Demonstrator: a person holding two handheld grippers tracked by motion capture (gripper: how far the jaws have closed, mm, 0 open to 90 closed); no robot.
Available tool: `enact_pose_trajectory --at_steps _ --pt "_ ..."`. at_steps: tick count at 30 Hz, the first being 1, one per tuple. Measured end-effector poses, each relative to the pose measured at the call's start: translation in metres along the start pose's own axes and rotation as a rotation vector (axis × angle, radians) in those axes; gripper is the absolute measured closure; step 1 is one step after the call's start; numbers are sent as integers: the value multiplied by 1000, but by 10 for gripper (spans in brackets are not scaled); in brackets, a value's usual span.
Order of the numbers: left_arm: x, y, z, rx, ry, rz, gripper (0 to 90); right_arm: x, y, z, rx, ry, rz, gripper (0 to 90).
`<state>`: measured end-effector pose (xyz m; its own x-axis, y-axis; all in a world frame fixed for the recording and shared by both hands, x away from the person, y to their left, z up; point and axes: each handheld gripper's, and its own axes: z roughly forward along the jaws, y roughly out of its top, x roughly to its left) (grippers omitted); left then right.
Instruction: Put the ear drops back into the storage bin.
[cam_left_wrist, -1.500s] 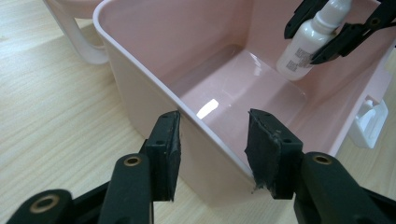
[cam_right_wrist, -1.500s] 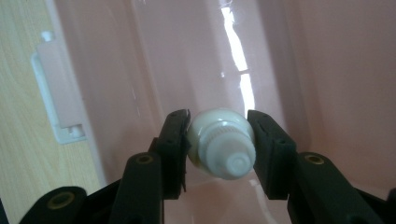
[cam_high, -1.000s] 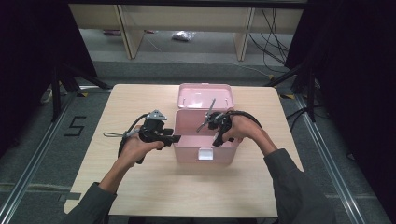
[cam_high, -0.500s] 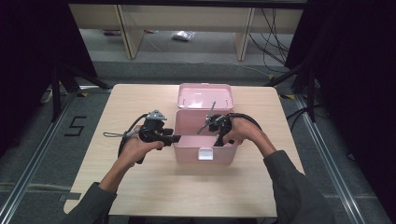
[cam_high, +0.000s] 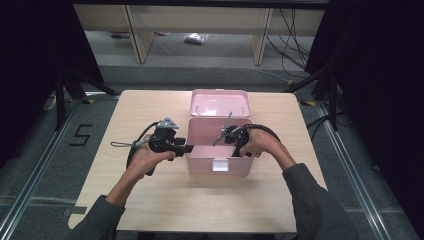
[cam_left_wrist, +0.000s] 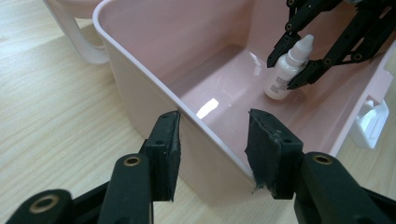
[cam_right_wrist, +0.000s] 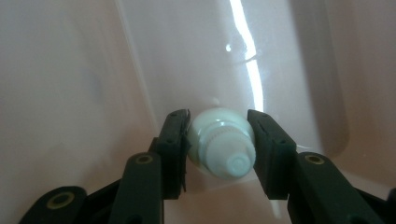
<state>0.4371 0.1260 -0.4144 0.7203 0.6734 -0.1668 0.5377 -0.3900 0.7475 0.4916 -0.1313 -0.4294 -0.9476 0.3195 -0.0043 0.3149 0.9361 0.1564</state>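
Note:
A pink plastic box (cam_high: 200, 162) stands open at mid-table, its lid (cam_high: 218, 103) tipped back. Inside it a small white dropper bottle (cam_left_wrist: 282, 74) stands upright on the floor near the box's right end. My right gripper (cam_left_wrist: 289, 67) reaches down into the box and is shut on the bottle (cam_right_wrist: 219, 140), a pad on each side of its body. In the high view that right gripper (cam_high: 235, 145) sits over the box's right half. My left gripper (cam_left_wrist: 212, 140) is open and straddles the box's left wall (cam_left_wrist: 140, 88), one jaw outside and one inside.
A white latch (cam_left_wrist: 371, 123) hangs on the box's front wall. The lid's handle (cam_left_wrist: 79, 32) lies on the wooden table (cam_high: 150, 200) behind the box. Shelving legs and cables stand on the floor beyond the table's far edge.

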Motion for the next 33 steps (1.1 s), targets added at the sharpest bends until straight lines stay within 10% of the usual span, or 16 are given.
enact_pose_trajectory --at_steps 15,33 --pt "0 0 0 0 -2 -1 538 -2 4 6 21 -2 -49 603" --pt "-1 0 2 3 3 9 542 0 0 -6 -28 -1 31 457"
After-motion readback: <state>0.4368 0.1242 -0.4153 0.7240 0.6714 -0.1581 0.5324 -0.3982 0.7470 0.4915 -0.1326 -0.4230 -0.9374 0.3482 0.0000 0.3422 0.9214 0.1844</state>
